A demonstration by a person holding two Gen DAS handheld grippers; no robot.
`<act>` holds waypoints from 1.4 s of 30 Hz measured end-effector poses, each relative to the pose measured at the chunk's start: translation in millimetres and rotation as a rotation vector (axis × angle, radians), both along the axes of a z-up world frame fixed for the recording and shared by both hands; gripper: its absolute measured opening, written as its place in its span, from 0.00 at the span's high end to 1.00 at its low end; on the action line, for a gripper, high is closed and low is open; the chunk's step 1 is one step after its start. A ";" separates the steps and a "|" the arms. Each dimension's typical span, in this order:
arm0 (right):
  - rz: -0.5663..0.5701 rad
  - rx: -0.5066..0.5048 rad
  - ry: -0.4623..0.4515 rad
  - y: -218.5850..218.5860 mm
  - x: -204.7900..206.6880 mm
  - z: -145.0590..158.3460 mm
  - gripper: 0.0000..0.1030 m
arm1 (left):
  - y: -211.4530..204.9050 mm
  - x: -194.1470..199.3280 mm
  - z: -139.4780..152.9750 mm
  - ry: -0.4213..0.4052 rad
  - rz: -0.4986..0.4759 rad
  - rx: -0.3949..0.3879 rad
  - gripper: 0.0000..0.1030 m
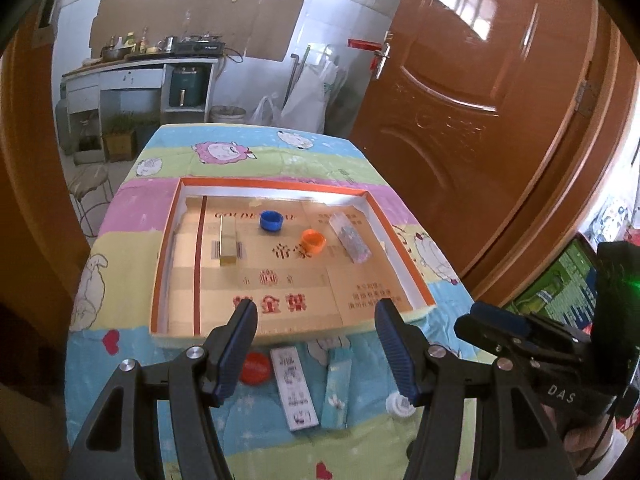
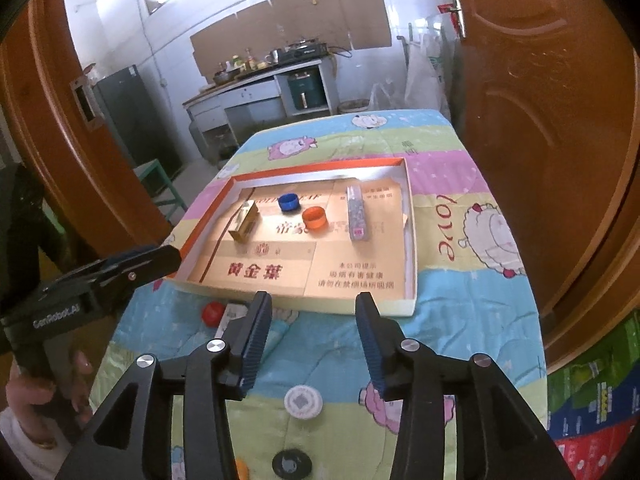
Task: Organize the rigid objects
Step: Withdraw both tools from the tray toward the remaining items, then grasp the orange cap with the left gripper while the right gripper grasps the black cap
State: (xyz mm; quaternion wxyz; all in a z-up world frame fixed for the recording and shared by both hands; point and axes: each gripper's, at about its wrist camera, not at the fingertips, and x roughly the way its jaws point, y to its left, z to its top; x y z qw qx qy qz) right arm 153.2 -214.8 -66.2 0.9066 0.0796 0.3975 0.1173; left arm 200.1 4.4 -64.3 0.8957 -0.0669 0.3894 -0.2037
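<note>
Four items in tray | clear long box lengthwise, front-to-back | both jaws parted, empty

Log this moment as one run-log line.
stage: between picks | left gripper: open, empty | right gripper: open, empty | tray: gold box, blue cap, orange cap, clear case
</note>
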 end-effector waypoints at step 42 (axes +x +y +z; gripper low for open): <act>-0.033 -0.029 0.068 -0.4 -78.6 -41.7 0.51 | -56.9 -144.1 -103.3 -0.112 -0.235 0.204 0.68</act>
